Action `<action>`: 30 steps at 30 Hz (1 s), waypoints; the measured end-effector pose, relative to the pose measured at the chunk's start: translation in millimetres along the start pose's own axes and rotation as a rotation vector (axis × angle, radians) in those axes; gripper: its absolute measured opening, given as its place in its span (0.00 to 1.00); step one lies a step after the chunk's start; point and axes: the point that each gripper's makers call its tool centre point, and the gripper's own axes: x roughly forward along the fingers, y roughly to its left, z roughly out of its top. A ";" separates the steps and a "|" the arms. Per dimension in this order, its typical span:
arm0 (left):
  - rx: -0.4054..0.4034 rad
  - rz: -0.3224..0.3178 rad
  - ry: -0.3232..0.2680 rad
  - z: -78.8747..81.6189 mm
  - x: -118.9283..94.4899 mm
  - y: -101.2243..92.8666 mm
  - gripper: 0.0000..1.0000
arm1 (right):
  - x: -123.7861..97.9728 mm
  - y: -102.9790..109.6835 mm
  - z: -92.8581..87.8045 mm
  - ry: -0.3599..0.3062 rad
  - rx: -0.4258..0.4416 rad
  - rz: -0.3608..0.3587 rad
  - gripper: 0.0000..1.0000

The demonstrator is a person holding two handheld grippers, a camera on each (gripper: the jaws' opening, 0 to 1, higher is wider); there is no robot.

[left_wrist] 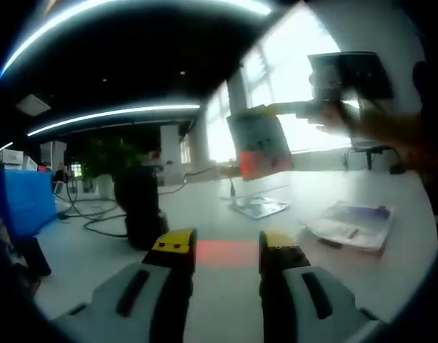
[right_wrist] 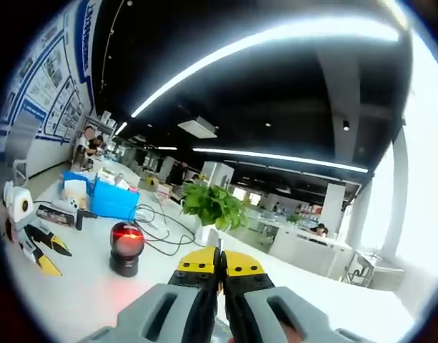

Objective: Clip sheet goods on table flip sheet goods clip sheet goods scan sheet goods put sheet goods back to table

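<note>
A big office room with long ceiling lights and bright windows sits behind a white surface (left_wrist: 226,286).

In the left gripper view, the left tool (left_wrist: 227,250) comes up from the bottom of the frame. Its two yellow-tipped jaws stand apart with nothing between them. A red glow lies on the surface just past the tips. To the upper left of the tips stands a dark scanner (left_wrist: 141,207), with black cables (left_wrist: 97,218) trailing off to its left. A blue box (left_wrist: 26,200) sits at the left edge. On the right, a flat packet (left_wrist: 351,225) lies on the surface, and another shiny sheet (left_wrist: 260,207) lies farther back near the middle. Above the middle, the sheet goods (left_wrist: 260,145) hang in the air, tilted, held at the top edge by the right tool (left_wrist: 290,108), which comes in from the upper right with a hand (left_wrist: 344,118) behind it.

In the right gripper view, the right tool (right_wrist: 220,263) rises from the bottom with its jaws pressed tight together. I cannot tell what is between them here. To the left of the tips stands the scanner (right_wrist: 126,248) with a red light on top. Behind the tips is a green plant (right_wrist: 211,204). The blue box (right_wrist: 113,204) sits farther left, and yellow and black tools (right_wrist: 40,250) lie at the left edge.
</note>
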 end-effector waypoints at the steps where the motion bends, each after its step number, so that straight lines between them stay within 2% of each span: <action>1: 0.005 0.001 0.002 -0.3 0.2 -0.4 0.27 | -1.6 1.6 -1.1 -0.002 -0.008 0.004 0.00; 5: 0.021 0.003 0.009 -1.6 0.4 -1.3 0.27 | -6.5 11.1 -6.5 -0.005 -0.042 0.035 0.00; 7: 0.028 0.006 0.015 -2.8 0.5 -0.9 0.27 | -9.5 21.3 -5.8 -0.038 -0.039 0.084 0.00; 10: 0.034 0.015 0.020 -3.4 0.5 0.4 0.27 | -11.3 27.9 -8.3 -0.045 -0.059 0.113 0.00; 15: 0.054 0.018 0.024 -4.3 0.6 -0.4 0.27 | -13.7 36.8 -19.3 -0.048 -0.048 0.154 0.00; 22: 0.047 0.028 0.024 -3.8 0.3 2.1 0.27 | -19.6 42.3 -37.7 -0.029 -0.038 0.188 0.00; 30: 0.055 0.026 0.025 -3.9 0.9 0.9 0.27 | -19.2 39.3 -46.1 -0.022 -0.013 0.201 0.00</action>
